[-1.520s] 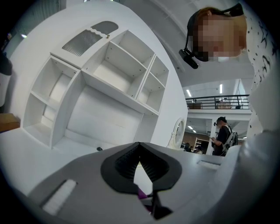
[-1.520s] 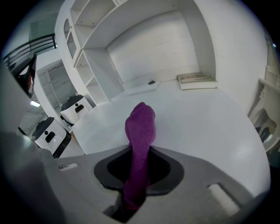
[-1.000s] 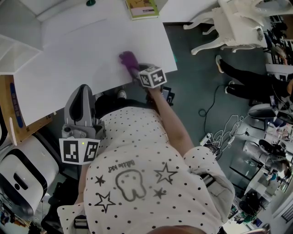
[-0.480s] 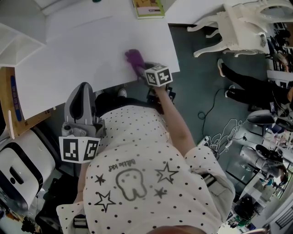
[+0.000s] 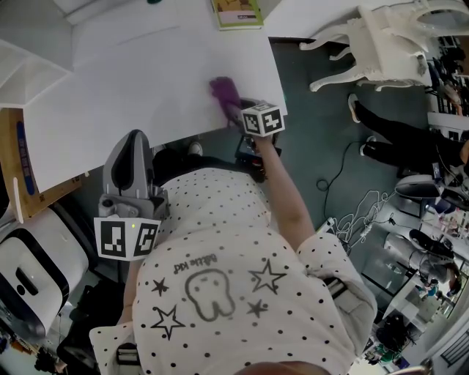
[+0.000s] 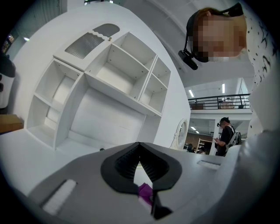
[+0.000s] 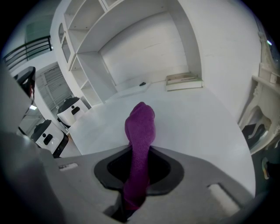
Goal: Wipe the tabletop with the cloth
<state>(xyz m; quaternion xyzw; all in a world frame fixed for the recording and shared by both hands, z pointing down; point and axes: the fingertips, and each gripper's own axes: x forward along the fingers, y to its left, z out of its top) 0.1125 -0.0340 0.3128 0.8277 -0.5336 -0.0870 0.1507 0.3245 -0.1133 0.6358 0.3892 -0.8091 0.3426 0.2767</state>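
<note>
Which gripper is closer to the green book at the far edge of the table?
The right. The right gripper, clamped on the purple cloth, is on the table, in front of the green book. The left gripper is off the table, by the person's body.

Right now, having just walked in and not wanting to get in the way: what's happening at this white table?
A person is wiping the white tabletop with a purple terry cloth. The cloth is clamped in the right gripper and lies on the surface near the table's near right corner. The left gripper is shut on nothing and is held off the table beside the person's body, taking no part. A green-covered book lies at the far edge.
</note>
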